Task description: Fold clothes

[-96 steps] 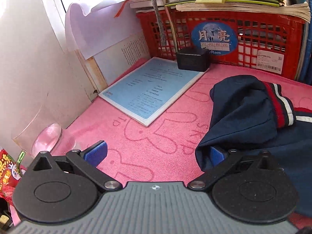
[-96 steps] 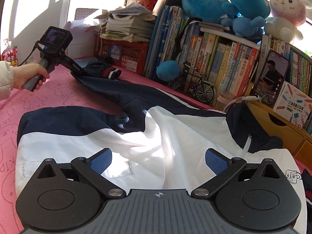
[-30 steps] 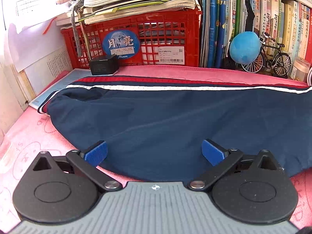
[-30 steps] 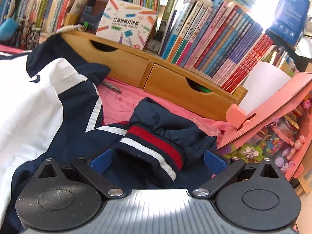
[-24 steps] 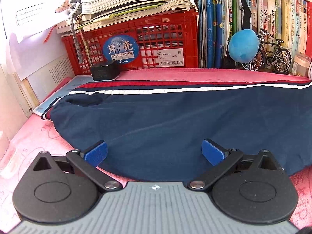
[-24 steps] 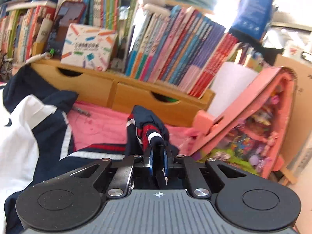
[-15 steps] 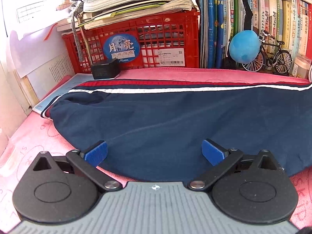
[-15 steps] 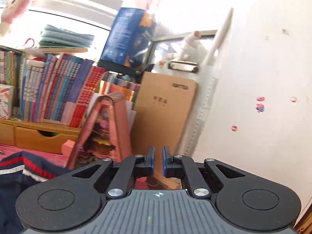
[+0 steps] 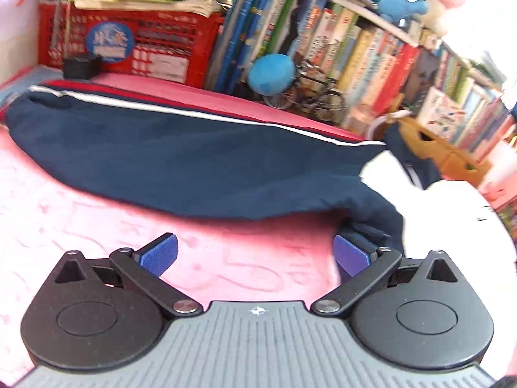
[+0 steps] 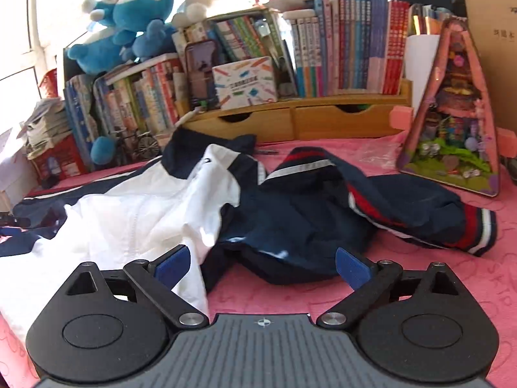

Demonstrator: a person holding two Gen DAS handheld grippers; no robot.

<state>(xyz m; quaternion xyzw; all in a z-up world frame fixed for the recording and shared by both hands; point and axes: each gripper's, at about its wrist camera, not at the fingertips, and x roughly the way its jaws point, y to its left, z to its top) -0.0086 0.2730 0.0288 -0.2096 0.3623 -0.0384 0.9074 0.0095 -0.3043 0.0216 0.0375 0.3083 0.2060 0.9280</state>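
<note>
Both sets of fingers stand wide apart with nothing pinched: the right gripper [image 10: 261, 266] has its jaws opening at this moment, hovering over the rumpled front hem with no cloth between the blue pads, and the left gripper [image 9: 255, 253] gapes over bare pink cloth, its right pad just beside a dark fold, though whether it touches I cannot tell.

Biggest thing first: the pink blanket [image 10: 452, 278] covers the whole work surface, a soft bed that lets fabric be laid flat. On it sprawls the jacket [image 10: 290, 220], navy and white, taking up most of the middle. It looks only partly squared up. From the left wrist view, the left sleeve [image 9: 181, 155] lies stretched out long and fairly smooth toward the red crate [image 9: 129, 45], probably laid that way so it can be folded across the body. The white panel [image 10: 139, 213] is bunched and wrinkled in the centre. The right sleeve [image 10: 416, 207] lies looped and crumpled toward the pink playhouse [image 10: 458, 129], its striped cuff [image 10: 478, 229] at the near right end, resting free.

My read: we're at the spreading stage, between grasps. The right sleeve looks like the next worry; it wants pulling straight before any fold will sit neat.
</note>
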